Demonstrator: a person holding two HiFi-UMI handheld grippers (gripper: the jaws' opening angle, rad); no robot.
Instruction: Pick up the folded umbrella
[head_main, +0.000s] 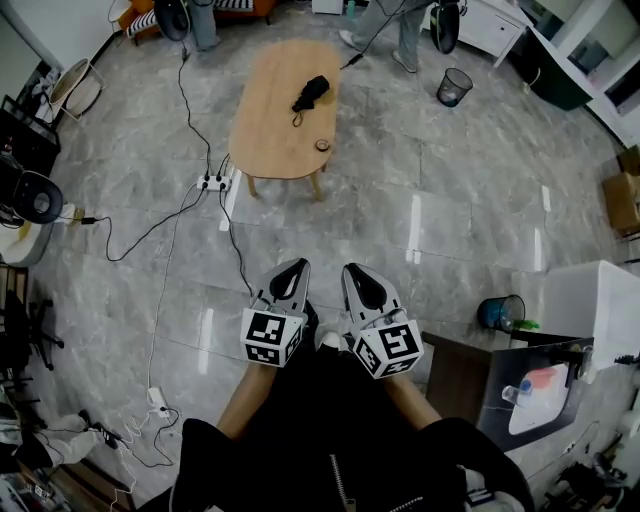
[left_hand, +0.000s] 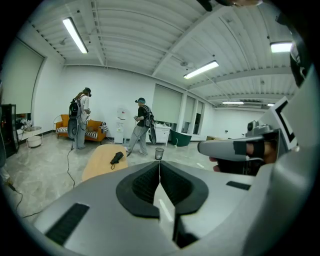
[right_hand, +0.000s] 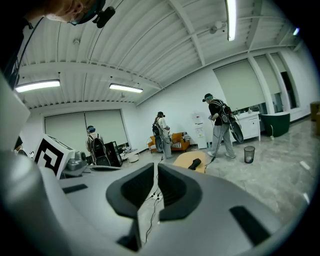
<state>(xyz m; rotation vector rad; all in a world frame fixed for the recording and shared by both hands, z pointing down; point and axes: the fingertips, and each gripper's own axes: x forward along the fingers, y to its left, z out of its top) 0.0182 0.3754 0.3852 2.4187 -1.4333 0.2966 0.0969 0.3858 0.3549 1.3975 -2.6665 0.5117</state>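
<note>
The folded black umbrella (head_main: 311, 92) lies on the far half of an oval wooden table (head_main: 275, 140), well ahead of both grippers. My left gripper (head_main: 297, 268) and right gripper (head_main: 355, 272) are held side by side close to my body, both pointing toward the table, with nothing in them. In the left gripper view the umbrella (left_hand: 117, 157) shows small on the table (left_hand: 97, 165), left of the shut left gripper (left_hand: 159, 162). The right gripper view has the umbrella (right_hand: 194, 163) just right of the right gripper (right_hand: 155, 167), whose jaws leave only a thin slit.
A power strip (head_main: 214, 183) and trailing cables lie on the floor left of the table. A small round object (head_main: 323, 145) sits near the table's near edge. A wire bin (head_main: 454, 86) stands at the far right and a blue bucket (head_main: 501, 313) nearby right. Two people (left_hand: 141, 125) stand beyond the table.
</note>
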